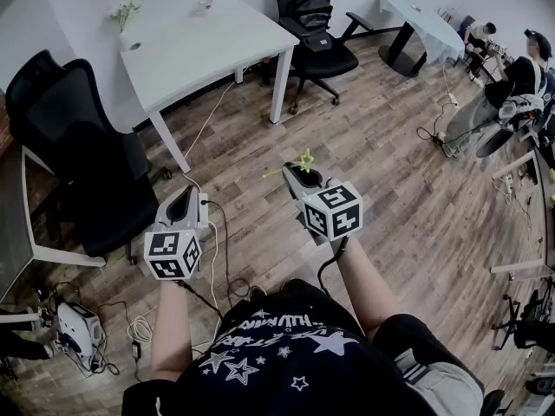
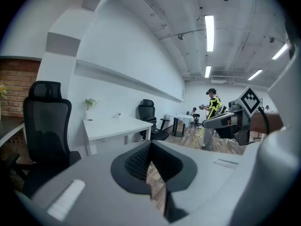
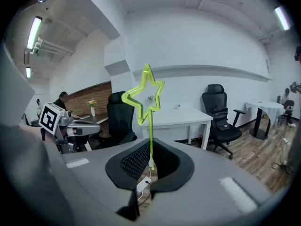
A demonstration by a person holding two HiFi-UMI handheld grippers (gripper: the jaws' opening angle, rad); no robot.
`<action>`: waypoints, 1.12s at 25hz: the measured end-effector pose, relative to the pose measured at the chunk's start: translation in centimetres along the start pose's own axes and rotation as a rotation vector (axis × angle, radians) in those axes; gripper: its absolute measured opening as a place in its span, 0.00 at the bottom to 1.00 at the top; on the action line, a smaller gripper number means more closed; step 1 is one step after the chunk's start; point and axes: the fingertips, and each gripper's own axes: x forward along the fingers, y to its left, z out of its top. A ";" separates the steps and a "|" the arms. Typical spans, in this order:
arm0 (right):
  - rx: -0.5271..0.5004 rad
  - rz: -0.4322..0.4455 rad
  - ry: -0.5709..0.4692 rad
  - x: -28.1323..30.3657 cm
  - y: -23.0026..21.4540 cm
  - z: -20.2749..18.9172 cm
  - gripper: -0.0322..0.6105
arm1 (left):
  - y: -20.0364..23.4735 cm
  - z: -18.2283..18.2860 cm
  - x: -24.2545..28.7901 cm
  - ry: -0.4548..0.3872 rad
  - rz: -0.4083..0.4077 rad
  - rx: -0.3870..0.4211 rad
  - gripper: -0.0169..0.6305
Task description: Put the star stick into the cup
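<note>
My right gripper [image 1: 303, 175] is shut on the thin stem of the yellow-green star stick [image 1: 304, 160]. In the right gripper view the star [image 3: 146, 95] stands upright above the jaws [image 3: 151, 161]. The left gripper view shows that same star [image 2: 214, 103] off to the right. My left gripper [image 1: 185, 200] is held level beside it, jaws together with nothing between them [image 2: 151, 161]. A small clear cup-like thing [image 1: 205, 6] stands on the white table [image 1: 225, 50] far ahead, tiny in the right gripper view [image 3: 178, 106]. Both grippers are in mid-air over the wood floor, well short of the table.
A vase of flowers [image 1: 127, 11] stands at the table's left end. Black office chairs stand at the left [image 1: 87, 163] and behind the table [image 1: 316, 33]. Cables and a small device [image 1: 78, 328] lie on the floor at the lower left. People work at the far right [image 1: 520, 76].
</note>
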 end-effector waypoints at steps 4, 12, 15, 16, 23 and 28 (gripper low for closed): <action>-0.001 0.002 0.006 -0.6 -0.3 -0.1 0.10 | -0.6 0.5 -0.1 -0.005 -0.001 0.000 0.03; 0.001 0.002 0.017 -1.1 -0.3 -0.8 0.10 | -1.1 0.2 -0.4 -0.001 0.001 -0.005 0.03; 0.009 0.002 0.025 -1.2 0.0 -1.5 0.10 | -1.1 -0.5 -0.8 0.007 0.002 -0.010 0.03; 0.014 -0.001 0.025 -1.2 0.2 -1.8 0.10 | -1.1 -0.9 -1.0 0.010 0.001 -0.012 0.03; 0.043 -0.015 0.001 -1.0 -0.5 -2.4 0.10 | -0.9 -2.5 -0.7 0.034 -0.003 -0.027 0.03; 0.071 -0.023 -0.010 0.6 -3.0 -1.9 0.10 | -0.6 -2.0 1.2 0.035 -0.005 -0.018 0.03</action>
